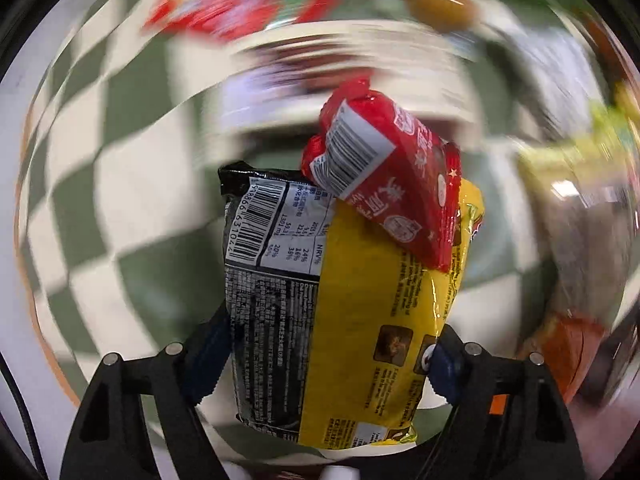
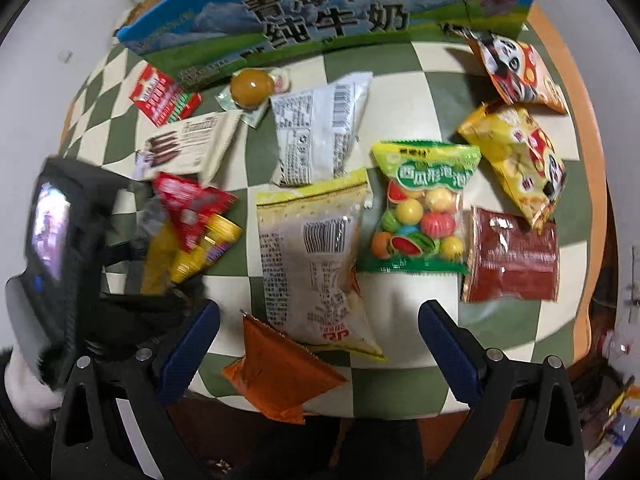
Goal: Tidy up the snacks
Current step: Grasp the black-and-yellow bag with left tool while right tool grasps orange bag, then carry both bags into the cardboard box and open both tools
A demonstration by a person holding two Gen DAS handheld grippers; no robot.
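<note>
In the left wrist view a yellow-and-black snack packet (image 1: 360, 300) stands sharp between the blue pads (image 1: 442, 364) of my left gripper (image 1: 326, 356), which is shut on it. A small red packet (image 1: 392, 184) rides on its upper end. Behind them the checkered cloth is smeared by motion. The right wrist view shows the same yellow packet (image 2: 188, 252) and red packet (image 2: 192, 204) at the left, beside the left gripper's black housing (image 2: 56, 232). My right gripper (image 2: 320, 352) is open above a pale packet (image 2: 316, 264) and an orange packet (image 2: 280, 376), touching neither.
On the green-and-white checkered cloth (image 2: 400, 316) lie a gum-ball bag (image 2: 424, 208), a dark red packet (image 2: 512, 256), two panda bags (image 2: 516, 160), a white packet (image 2: 320, 132) and a cream box (image 2: 188, 148). A blue milk carton box (image 2: 320, 12) stands at the back. The table's edge runs along the right.
</note>
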